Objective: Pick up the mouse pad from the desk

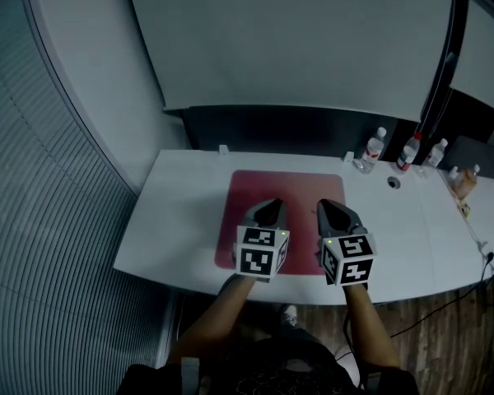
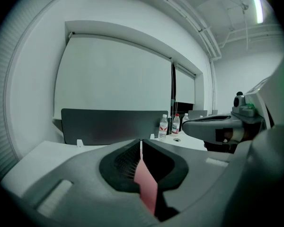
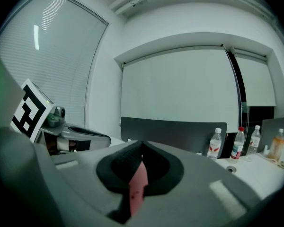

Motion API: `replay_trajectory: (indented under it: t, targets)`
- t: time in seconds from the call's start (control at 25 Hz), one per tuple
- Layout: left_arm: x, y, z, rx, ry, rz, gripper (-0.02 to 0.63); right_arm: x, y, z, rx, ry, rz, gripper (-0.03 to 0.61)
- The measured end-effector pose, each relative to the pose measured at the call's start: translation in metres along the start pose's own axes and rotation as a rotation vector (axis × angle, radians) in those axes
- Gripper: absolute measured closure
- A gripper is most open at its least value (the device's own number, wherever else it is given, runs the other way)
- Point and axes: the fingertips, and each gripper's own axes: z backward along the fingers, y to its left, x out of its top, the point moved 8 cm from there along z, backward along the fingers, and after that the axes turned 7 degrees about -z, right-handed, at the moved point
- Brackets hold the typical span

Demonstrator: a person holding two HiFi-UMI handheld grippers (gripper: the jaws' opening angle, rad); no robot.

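Nearest are two bare forearms, each ending in a marker cube (image 1: 262, 252) printed with black-and-white squares. Ahead of the cubes, the left claw (image 1: 269, 206) and right claw (image 1: 333, 206) lie side by side, grey moulded shells with black ribbed pads. Both are closed tip to tip and hold nothing. They hover over the near half of the mouse pad (image 1: 292, 189). It is a flat, matte, red sheet with rounded corners, lying on the smooth white bench (image 1: 181, 212) with its edges square to the bench's front. It looks almost square, so its long axis cannot be told. Clear plastic bottles (image 1: 370, 151) stand at the far right before a dark panel (image 1: 296, 130).
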Motion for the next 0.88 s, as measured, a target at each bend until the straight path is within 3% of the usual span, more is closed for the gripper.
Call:
replay_trajectory:
  t: [0.32,0.88]
  targets:
    - [-0.009,0.023,-0.038,0.013,0.041,0.002,0.607,-0.005,-0.026,-0.039,0.003,0.021,-0.021,0.577]
    - [-0.053,0.06,-0.082,0.064,0.133,0.032,0.584,-0.049,-0.074,-0.08,-0.007,0.111,-0.078,0.577]
